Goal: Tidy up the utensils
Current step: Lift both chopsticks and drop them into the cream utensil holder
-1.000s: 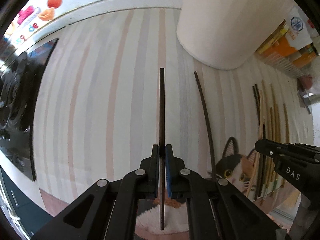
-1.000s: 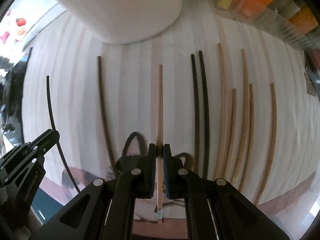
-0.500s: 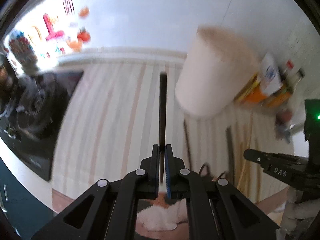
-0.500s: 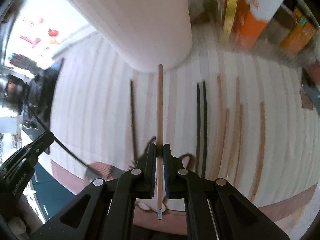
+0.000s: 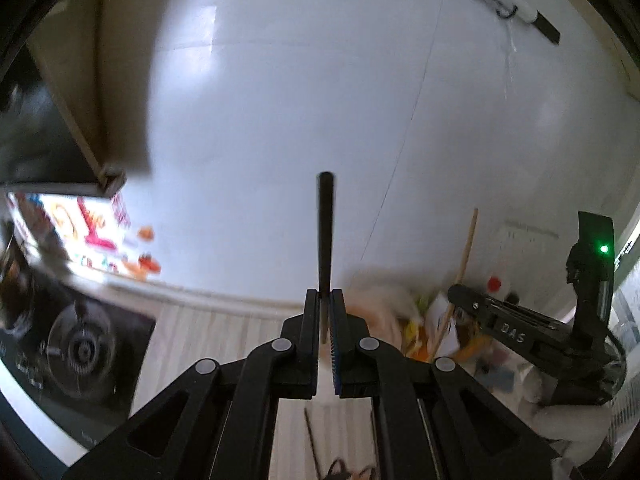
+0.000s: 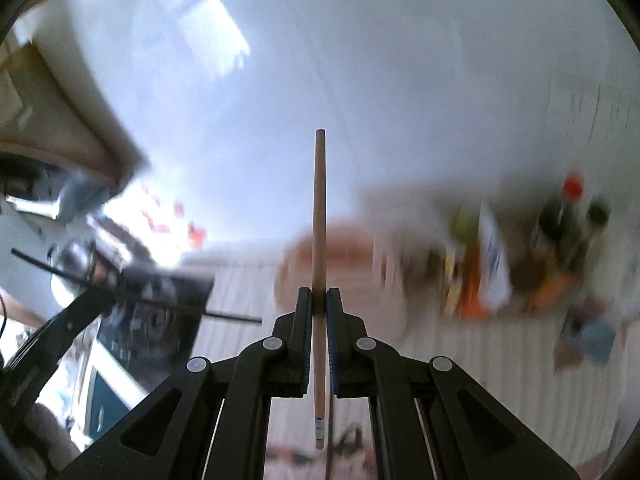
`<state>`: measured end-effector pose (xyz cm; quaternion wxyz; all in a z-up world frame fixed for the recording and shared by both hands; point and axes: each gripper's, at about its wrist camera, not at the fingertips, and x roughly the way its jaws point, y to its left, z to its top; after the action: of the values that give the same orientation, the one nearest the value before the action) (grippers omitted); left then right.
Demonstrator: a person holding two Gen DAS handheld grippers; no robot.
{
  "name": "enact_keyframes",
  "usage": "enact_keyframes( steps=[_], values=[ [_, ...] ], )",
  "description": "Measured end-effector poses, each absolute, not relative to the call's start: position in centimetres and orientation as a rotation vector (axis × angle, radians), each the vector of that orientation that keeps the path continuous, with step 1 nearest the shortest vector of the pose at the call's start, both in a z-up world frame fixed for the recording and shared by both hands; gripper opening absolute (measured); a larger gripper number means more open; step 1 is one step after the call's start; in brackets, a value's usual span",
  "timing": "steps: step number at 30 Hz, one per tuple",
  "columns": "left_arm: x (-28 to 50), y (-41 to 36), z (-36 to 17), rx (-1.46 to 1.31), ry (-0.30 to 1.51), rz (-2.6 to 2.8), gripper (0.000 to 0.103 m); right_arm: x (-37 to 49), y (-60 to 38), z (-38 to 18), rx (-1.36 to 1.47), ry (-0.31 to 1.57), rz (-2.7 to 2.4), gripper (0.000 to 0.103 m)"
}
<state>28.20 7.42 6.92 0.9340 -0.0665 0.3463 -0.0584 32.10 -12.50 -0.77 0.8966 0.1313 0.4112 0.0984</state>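
Left tongs (image 5: 325, 300) clamp a black chopstick (image 5: 325, 232) sticking out ahead; we see right tongs (image 5: 456, 294) beside them. Right tongs (image 6: 319, 300), in their own view, clamp a wooden chopstick (image 6: 319, 216). Both have risen off the striped mat (image 5: 208, 328) toward the wall. Blur hides the cup.

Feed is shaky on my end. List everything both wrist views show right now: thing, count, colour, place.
Black chopstick: one, black, clamped in left tongs.
Light wooden chopstick: one, tan, clamped in right tongs.
Striped mat: one, pale, on the counter below.
Gas stove: one, black, left of mat.
Beige round container: one, blurred, behind mat.
Bottles and cartons: several, mixed colours, blurred, back right.
Tiled wall: white, behind.
Left tongs: black, shut.
Right tongs: black, shut.
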Motion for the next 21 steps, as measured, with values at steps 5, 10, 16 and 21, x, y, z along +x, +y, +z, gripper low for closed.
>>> enact_keyframes(
  steps=[5, 10, 16, 21],
  values=[
    [33.9, 6.0, 5.7, -0.108, 0.79, -0.138, 0.002, 36.7, -12.4, 1.8, 0.264, 0.717, 0.126, 0.007],
    [38.4, 4.7, 2.7, -0.098, 0.876, -0.145, 0.002, 40.7, -12.9, 1.4, 0.27, 0.642, 0.094, 0.007],
    [40.5, 4.2, -0.6, -0.085, 0.96, -0.152, 0.002, 43.4, -12.8, -0.9, 0.262, 0.605, 0.1, 0.007],
    [40.9, 4.0, -2.8, -0.059, 1.026, -0.158, 0.002, 44.5, -12.6, -3.7, 0.242, 0.637, 0.115, 0.007]
  ],
)
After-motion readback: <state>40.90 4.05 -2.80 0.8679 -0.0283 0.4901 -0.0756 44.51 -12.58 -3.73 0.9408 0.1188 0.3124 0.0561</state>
